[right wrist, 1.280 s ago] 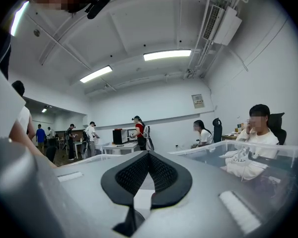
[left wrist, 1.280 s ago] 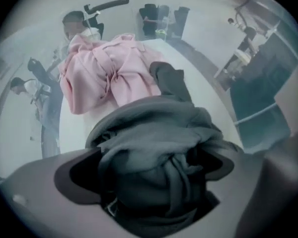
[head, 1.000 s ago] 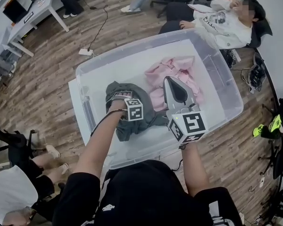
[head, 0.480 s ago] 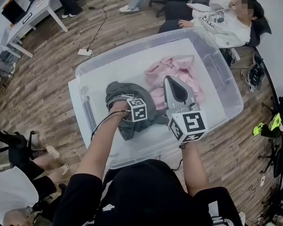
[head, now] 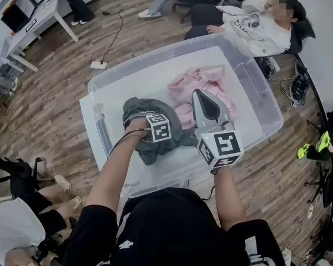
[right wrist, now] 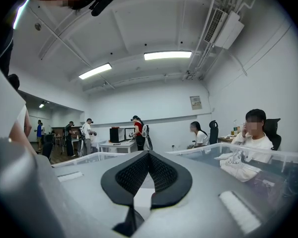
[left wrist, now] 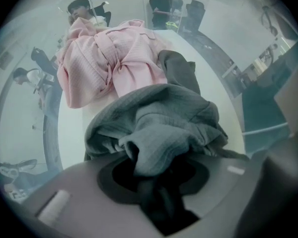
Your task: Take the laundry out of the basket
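A clear plastic bin (head: 155, 54) holds two garments. The pink garment (head: 197, 82) lies toward the far side, bunched up (left wrist: 109, 58). The grey garment (head: 155, 151) is crumpled at the near left (left wrist: 159, 123). My left gripper (head: 141, 121) is pushed down into the grey garment, and its jaws are closing with a fold of the grey cloth pulled in between them (left wrist: 154, 182). Over the bin's near right, my right gripper (head: 197, 94) is raised and points away, shut with nothing in it (right wrist: 148, 157).
The bin stands on a white surface (head: 87, 121) over a wood floor. A person in white (head: 261, 26) sits just beyond the bin's far right corner. A desk (head: 39, 15) is at the far left, a power strip (head: 97, 65) lies on the floor, and another seated person (head: 16, 226) is at the near left.
The left gripper has settled slightly deeper into the grey garment and its jaws have closed in on the cloth. The right gripper has stayed where it was.
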The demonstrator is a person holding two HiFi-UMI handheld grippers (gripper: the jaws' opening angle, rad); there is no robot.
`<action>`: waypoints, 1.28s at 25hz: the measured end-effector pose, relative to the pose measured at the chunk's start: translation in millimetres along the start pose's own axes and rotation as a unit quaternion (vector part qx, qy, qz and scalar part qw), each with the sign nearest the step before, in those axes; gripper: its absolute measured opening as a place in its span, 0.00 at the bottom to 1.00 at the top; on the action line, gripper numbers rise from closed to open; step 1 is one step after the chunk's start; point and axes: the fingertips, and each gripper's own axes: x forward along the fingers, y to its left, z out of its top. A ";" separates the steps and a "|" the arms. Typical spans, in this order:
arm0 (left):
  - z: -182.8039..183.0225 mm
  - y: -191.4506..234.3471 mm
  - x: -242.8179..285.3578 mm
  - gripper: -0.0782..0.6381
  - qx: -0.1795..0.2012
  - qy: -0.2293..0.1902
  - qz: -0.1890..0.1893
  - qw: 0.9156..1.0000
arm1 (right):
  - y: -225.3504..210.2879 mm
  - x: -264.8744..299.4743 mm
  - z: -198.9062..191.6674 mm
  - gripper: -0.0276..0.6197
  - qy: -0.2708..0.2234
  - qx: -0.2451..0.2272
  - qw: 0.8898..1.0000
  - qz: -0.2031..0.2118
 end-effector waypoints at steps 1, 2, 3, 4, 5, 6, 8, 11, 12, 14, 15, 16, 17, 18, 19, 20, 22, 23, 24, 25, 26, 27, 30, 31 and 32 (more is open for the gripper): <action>0.1 0.5 -4.2 0.31 -0.002 -0.001 0.001 1.000 | -0.4 -1.2 1.1 0.04 -0.001 0.000 1.000 -0.001; 0.4 1.0 -8.8 0.31 -0.003 -0.003 0.003 1.000 | -0.9 -2.1 2.3 0.04 -0.003 0.000 1.000 -0.001; 0.9 1.8 -13.7 0.31 -0.003 -0.005 0.006 1.000 | -1.3 -2.8 3.5 0.04 -0.005 0.000 1.000 -0.002; 1.5 2.7 -18.9 0.31 -0.003 -0.008 0.010 1.000 | -1.4 -3.3 4.7 0.04 -0.006 0.000 1.000 -0.002; 2.2 3.4 -24.3 0.31 -0.003 -0.012 0.014 1.000 | -1.0 -3.9 5.8 0.04 -0.008 0.000 1.000 -0.002; 2.9 3.9 -30.0 0.31 -0.004 -0.017 0.019 1.000 | -0.1 -4.7 6.9 0.04 -0.009 -0.001 1.000 -0.001; 3.5 6.4 -42.8 0.31 -0.008 -0.028 0.030 0.999 | 2.6 -6.1 9.6 0.04 -0.012 -0.003 1.000 0.002; 5.6 12.2 -63.7 0.30 -0.011 -0.047 0.056 0.997 | 6.4 -7.5 13.0 0.04 -0.016 -0.004 1.000 0.005; 6.6 13.2 -70.1 0.30 -0.014 -0.055 0.064 0.996 | 7.8 -8.3 13.3 0.04 -0.017 -0.004 1.000 0.006; 8.3 15.4 -82.4 0.30 -0.025 -0.073 0.078 0.994 | 10.5 -9.6 14.0 0.04 -0.018 -0.005 1.000 0.008; 8.8 17.0 -88.5 0.30 -0.031 -0.083 0.085 0.992 | 11.8 -10.0 15.0 0.04 -0.019 -0.006 1.000 0.009; 8.8 19.1 -94.7 0.30 -0.038 -0.091 0.092 0.991 | 13.0 -10.3 16.2 0.04 -0.019 -0.006 1.000 0.010; 8.6 21.3 -100.8 0.30 -0.047 -0.100 0.098 0.989 | 14.0 -10.8 17.3 0.04 -0.020 -0.007 1.000 0.011; 8.3 23.5 -106.8 0.30 -0.056 -0.109 0.105 0.987 | 14.9 -11.5 18.1 0.04 -0.019 -0.008 1.000 0.012; 8.2 25.5 -113.1 0.30 -0.065 -0.119 0.111 0.984 | 15.6 -12.3 18.6 0.04 -0.019 -0.010 1.000 0.013; 8.7 27.4 -119.9 0.30 -0.072 -0.129 0.120 0.982 | 16.2 -13.3 18.9 0.04 -0.020 -0.011 1.000 0.013; 12.0 30.7 -135.7 0.30 -0.082 -0.152 0.141 0.975 | 17.1 -16.1 19.5 0.04 -0.021 -0.013 1.000 0.013; 14.7 32.1 -144.5 0.30 -0.085 -0.164 0.153 0.971 | 17.6 -17.8 19.7 0.04 -0.021 -0.013 1.000 0.013; 17.5 33.4 -153.9 0.30 -0.089 -0.176 0.165 0.966 | 18.2 -19.3 19.9 0.04 -0.021 -0.014 1.000 0.013; 19.8 34.7 -164.0 0.30 -0.093 -0.188 0.177 0.962 | 18.8 -20.5 20.3 0.04 -0.021 -0.017 1.000 0.013; 21.3 36.2 -174.9 0.30 -0.097 -0.201 0.189 0.956 | 19.2 -21.5 20.7 0.04 -0.020 -0.020 1.000 0.012; 22.3 37.8 -186.3 0.30 -0.101 -0.214 0.201 0.951 | 19.0 -22.4 21.5 0.04 -0.020 -0.024 0.999 0.011; 21.8 41.9 -218.8 0.30 -0.117 -0.251 0.235 0.932 | 14.7 -25.4 25.5 0.04 -0.021 -0.026 0.999 0.006; 20.9 42.6 -227.4 0.30 -0.122 -0.261 0.244 0.926 | 13.3 -26.3 27.0 0.04 -0.022 -0.026 0.999 0.004; 19.6 42.8 -234.7 0.30 -0.126 -0.269 0.253 0.921 | 12.7 -27.1 28.2 0.04 -0.023 -0.027 0.999 0.003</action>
